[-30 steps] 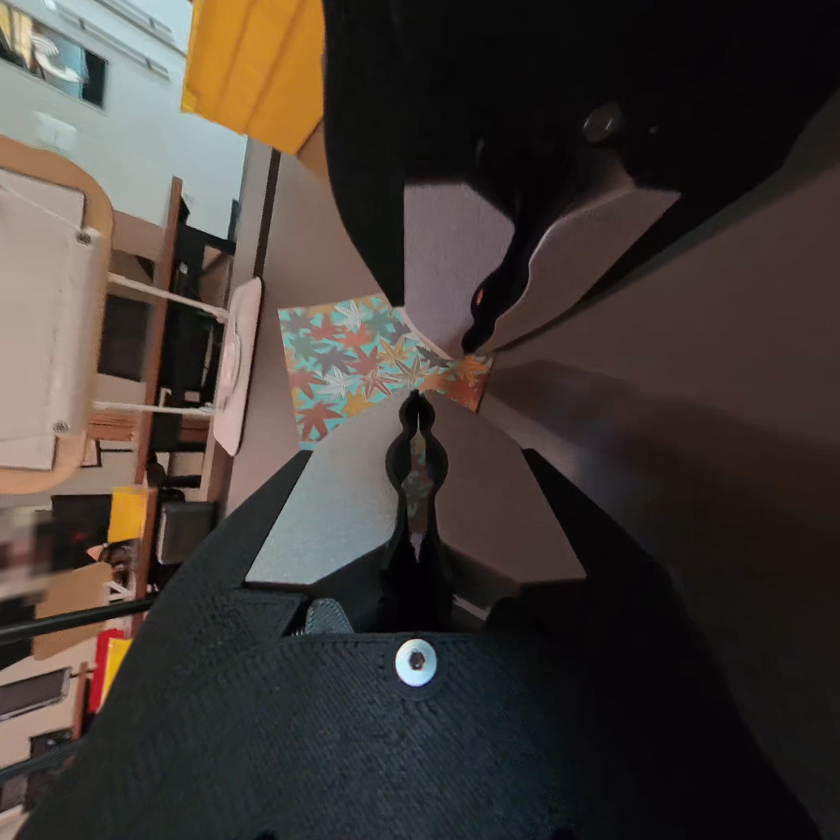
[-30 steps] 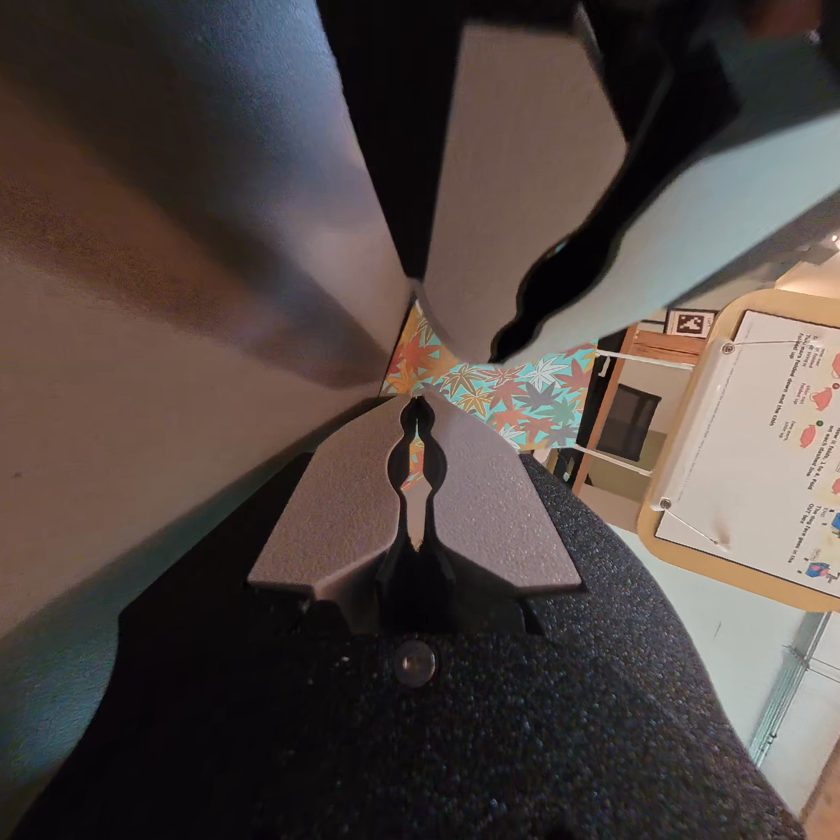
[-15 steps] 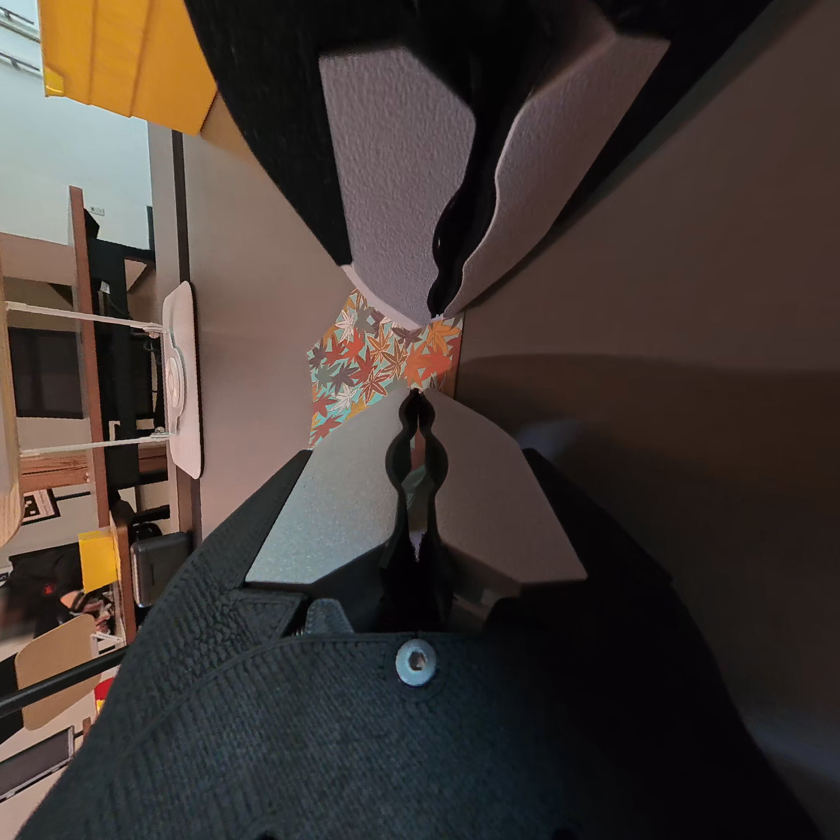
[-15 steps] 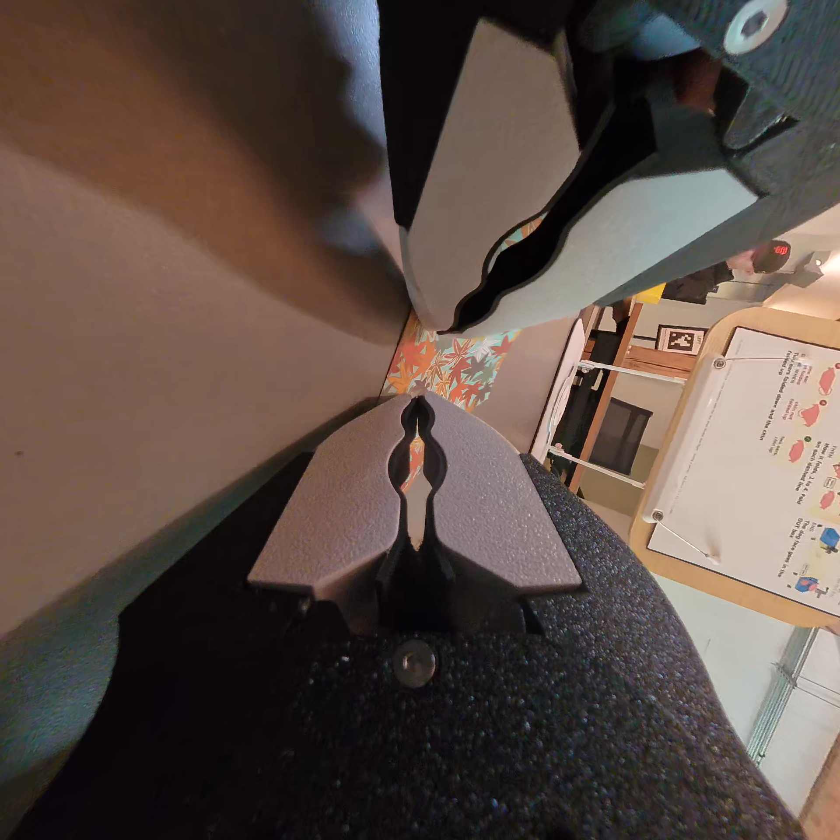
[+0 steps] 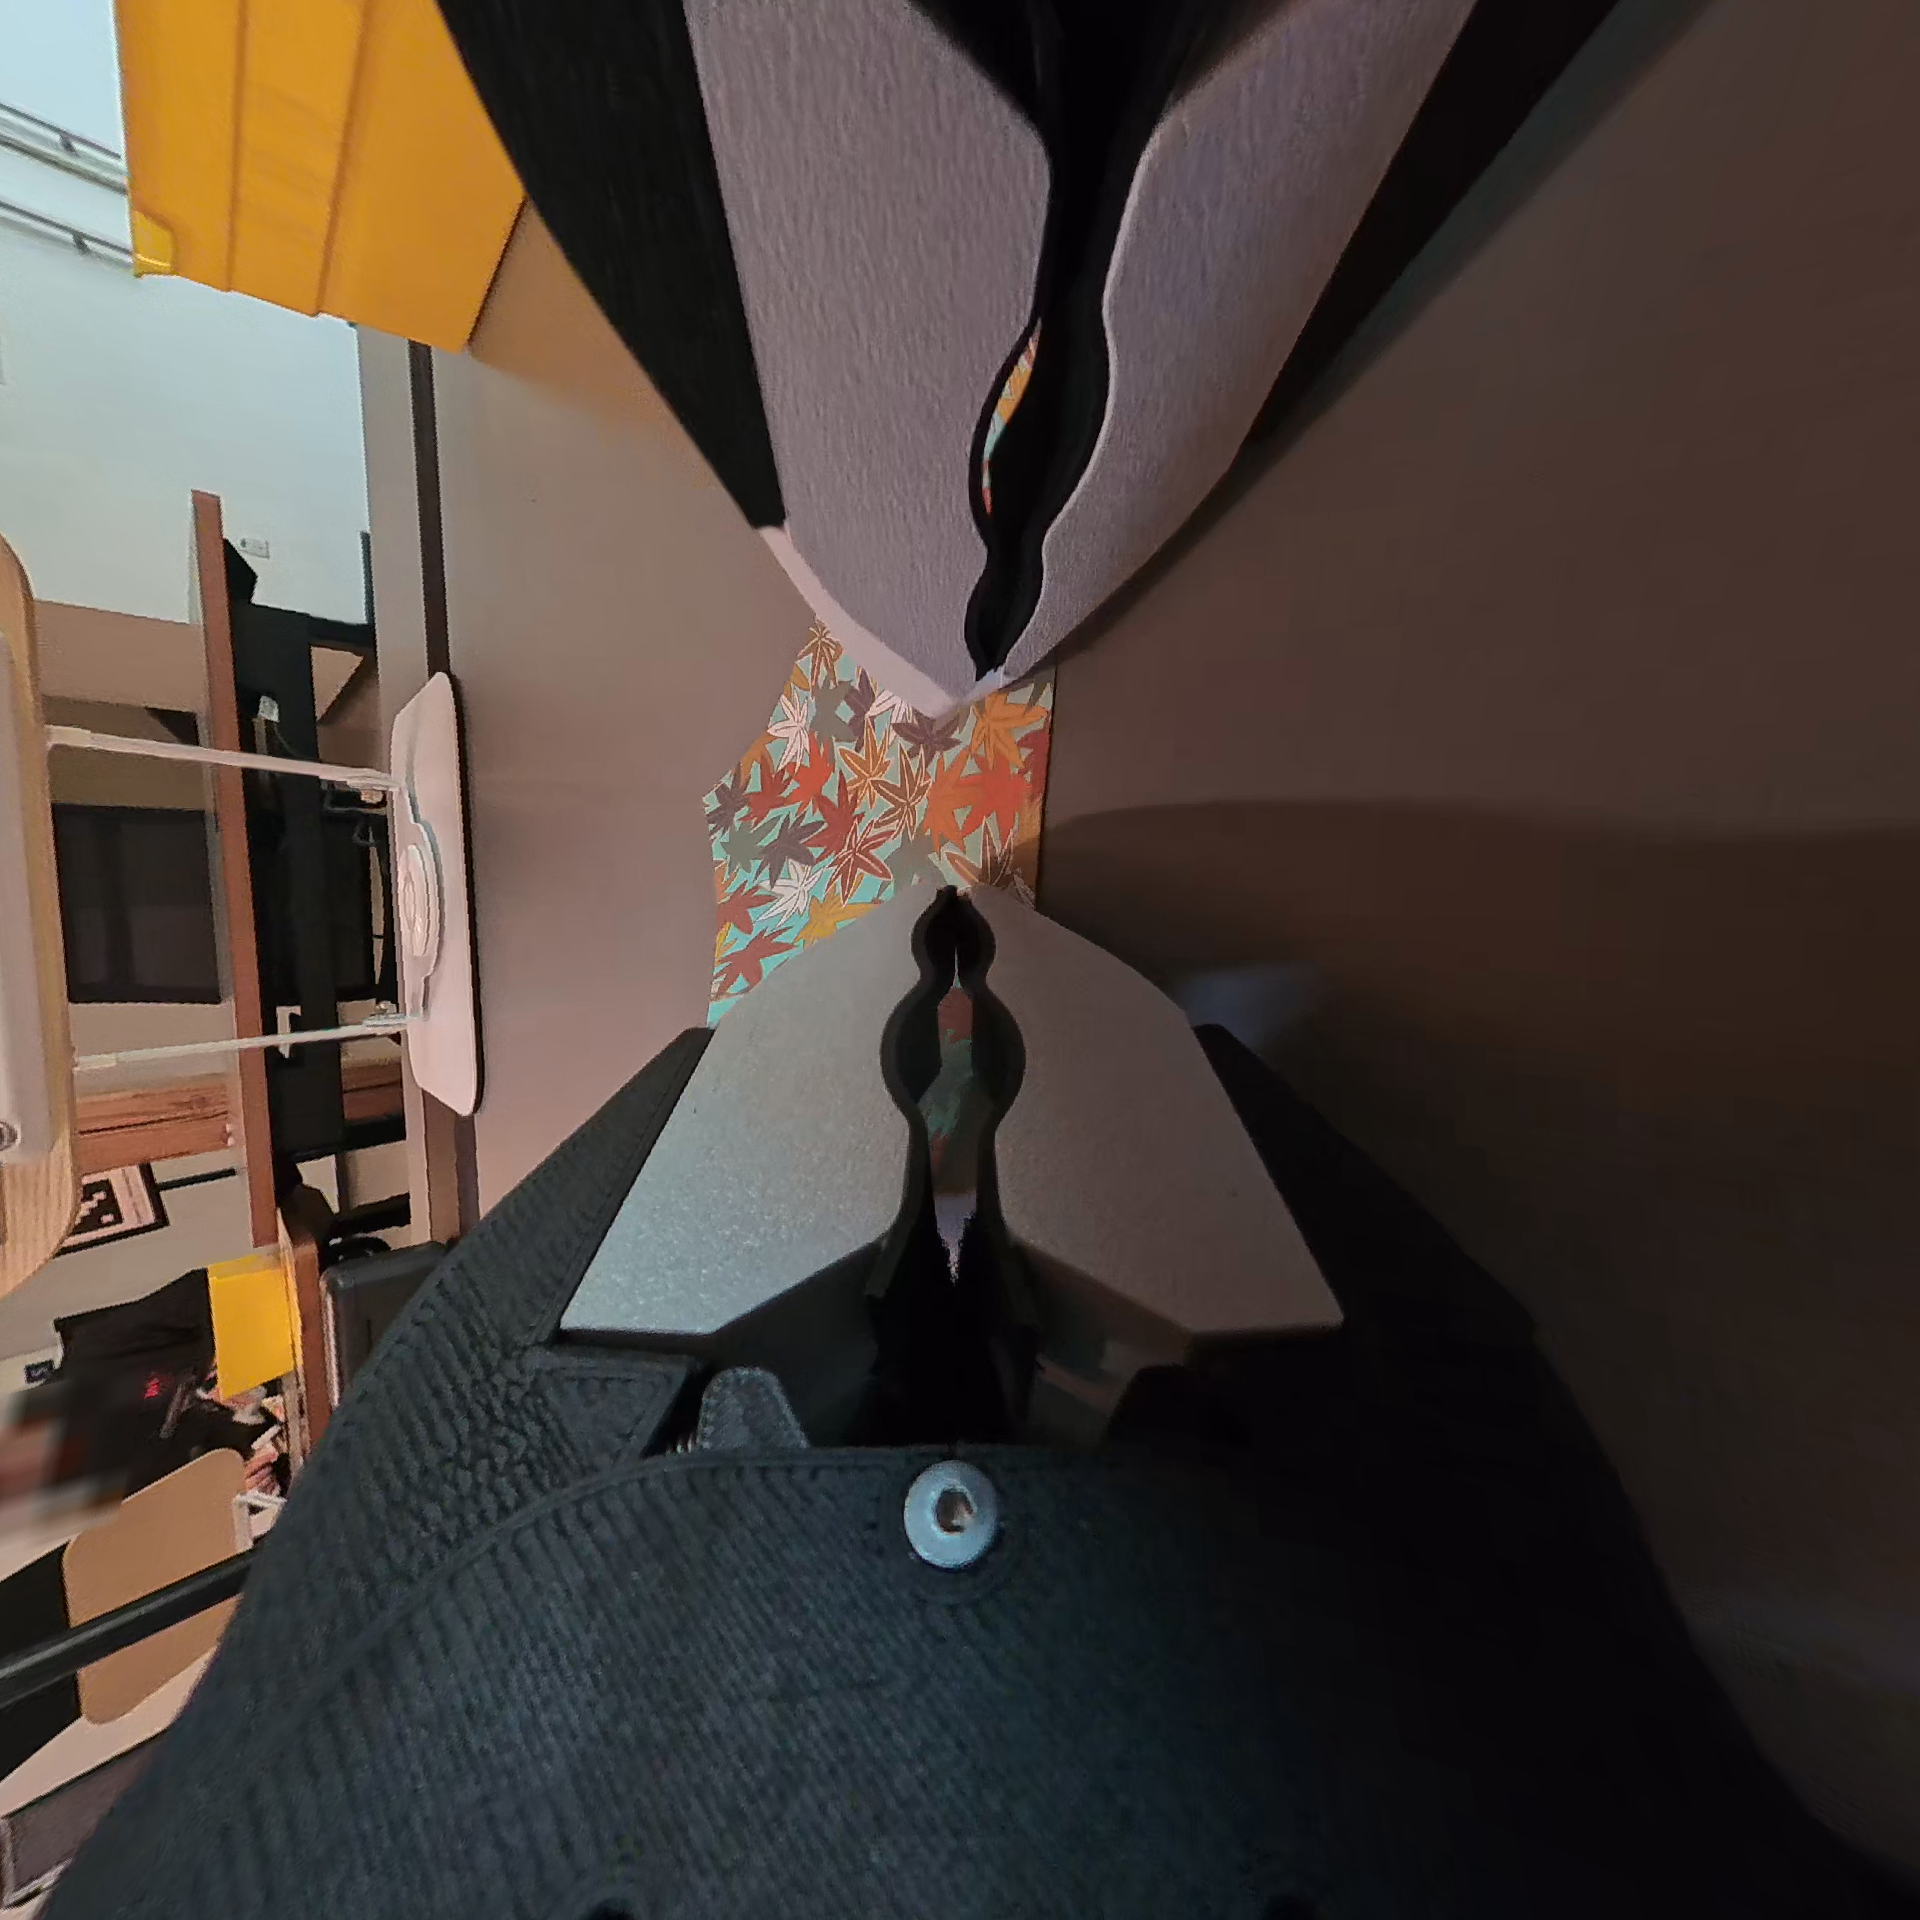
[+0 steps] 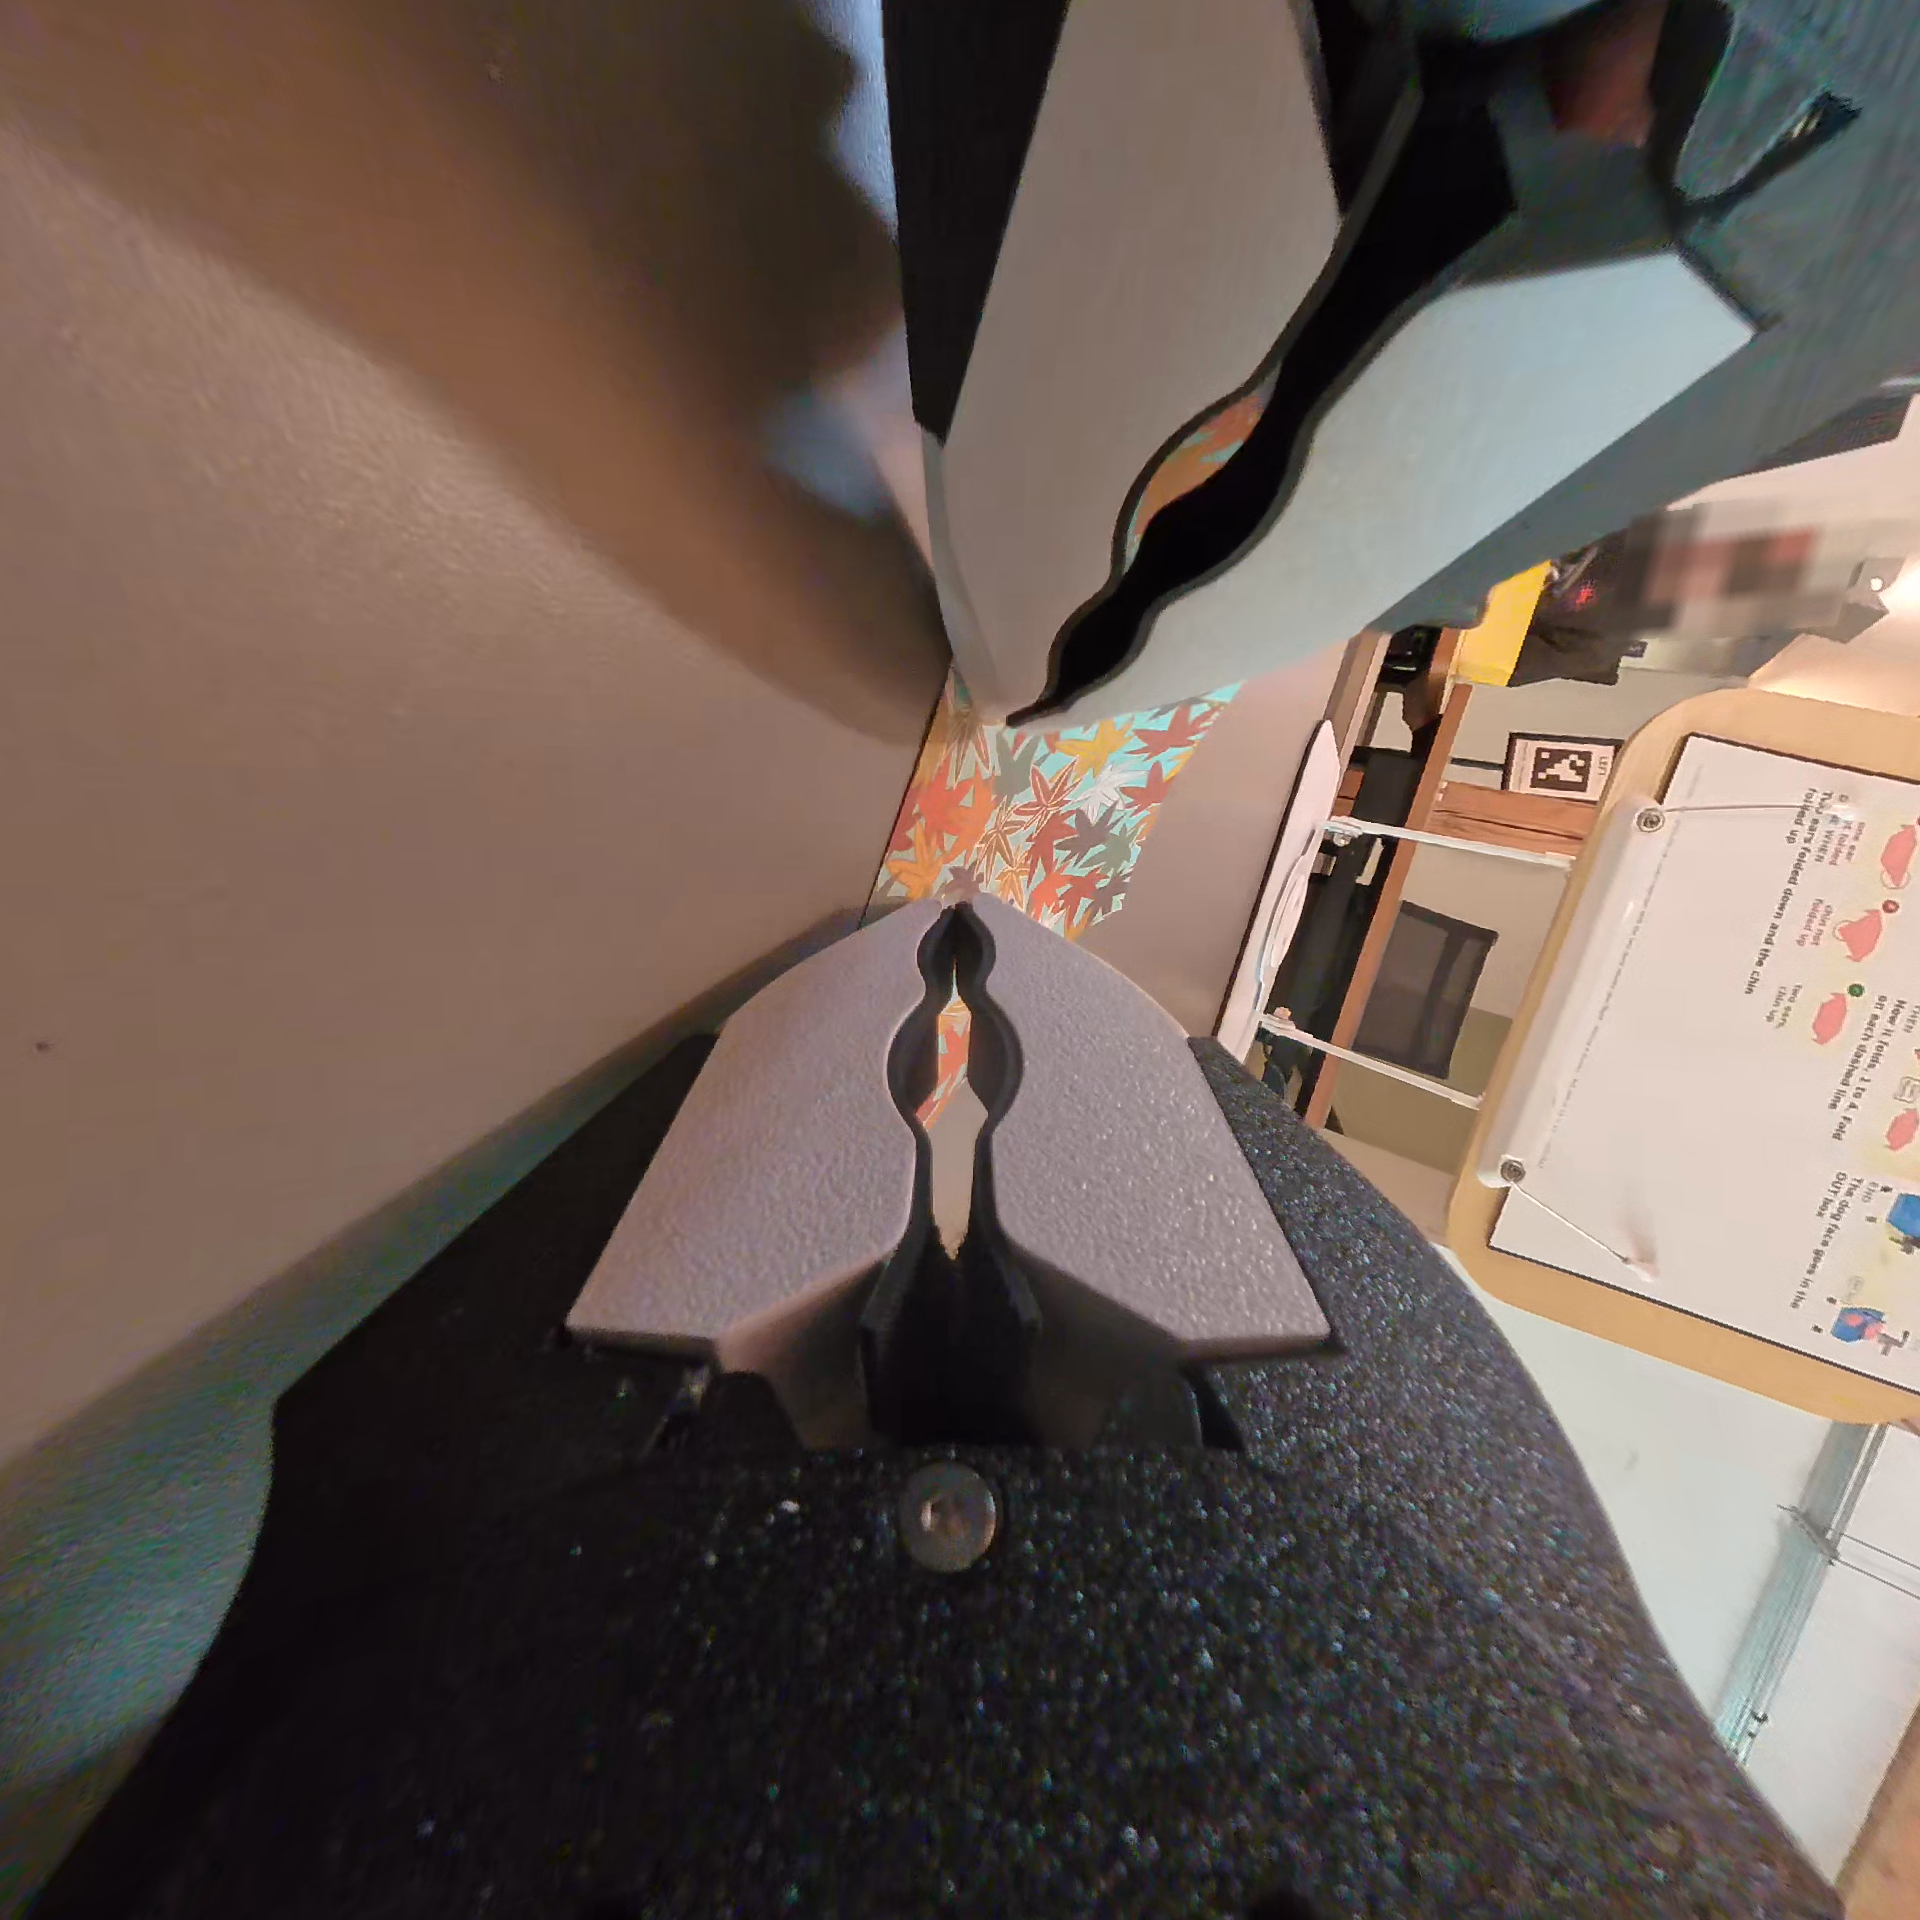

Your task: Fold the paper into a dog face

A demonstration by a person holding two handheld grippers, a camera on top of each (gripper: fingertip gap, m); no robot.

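Note:
The paper (image 5: 873,810) has a maple-leaf print in orange, red and teal. It stands on edge against the grey table (image 5: 1455,727). My left gripper (image 5: 951,920) is shut on its near edge, and the print shows through the jaw gap. The right gripper (image 5: 987,665) faces it from above in the left wrist view and pinches the opposite edge. In the right wrist view, my right gripper (image 6: 956,920) is shut on the paper (image 6: 1029,821), and the left gripper (image 6: 1023,707) clamps the far side. Only a short stretch of paper shows between the two.
A white stand base (image 5: 436,894) sits at the table's far edge, with a yellow object (image 5: 312,156) beyond it. A wood-framed instruction board (image 6: 1714,1039) stands to the right in the right wrist view. Shelving and room clutter lie behind.
The two grippers have come closer together. The stretch of paper between them has become much shorter and narrower, and the opposite gripper fills more of each view.

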